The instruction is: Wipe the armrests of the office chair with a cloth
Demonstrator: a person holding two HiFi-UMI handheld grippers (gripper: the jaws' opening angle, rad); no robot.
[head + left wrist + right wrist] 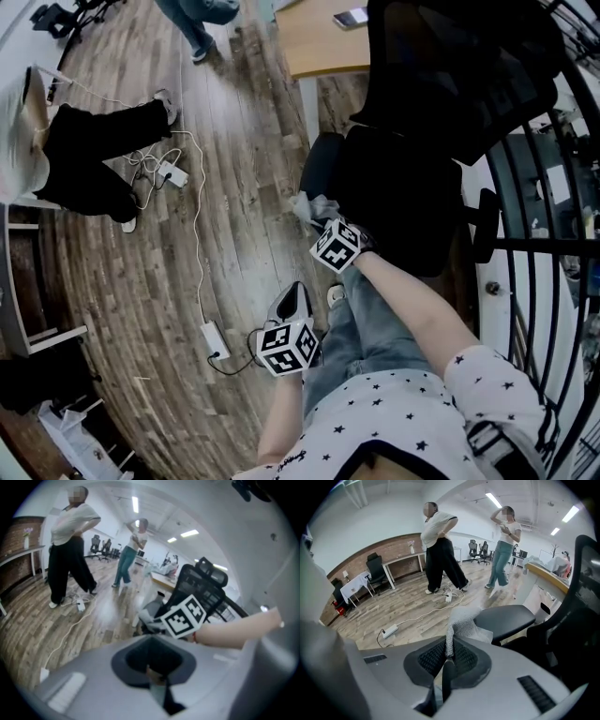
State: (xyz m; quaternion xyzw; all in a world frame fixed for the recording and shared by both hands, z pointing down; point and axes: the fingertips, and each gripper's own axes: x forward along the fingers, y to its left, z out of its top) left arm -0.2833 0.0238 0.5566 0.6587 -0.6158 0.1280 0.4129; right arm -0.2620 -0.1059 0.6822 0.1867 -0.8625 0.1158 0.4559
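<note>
cloth, head view: the pale cloth [309, 204] is bunched at the tip of the right gripper [322, 225], just beside the near armrest [321, 161] of the black office chair [422, 141]. from here i cannot tell whether it touches the pad. the far armrest [485, 225] sits across the seat, well apart.
left gripper, head view: the left gripper [293, 300] hangs low by the person's leg, away from the chair.
left gripper view: jaws are drawn together with nothing visible between them. it looks idle in the wipe.
right gripper view: jaws are clamped on a narrow fold of the cloth, and most of it stands free beyond the tips. the near armrest pad lies just past it, to the right.
step in hand: probably bringing the cloth onto the near armrest.
doing it well: lay the free bulk of the cloth on the pad, not the jaw tips. press lightly, stroke along the pad's length and cover its edges. hold the pinch firm, because little cloth is gripped and a hard drag could pull it out.
</note>
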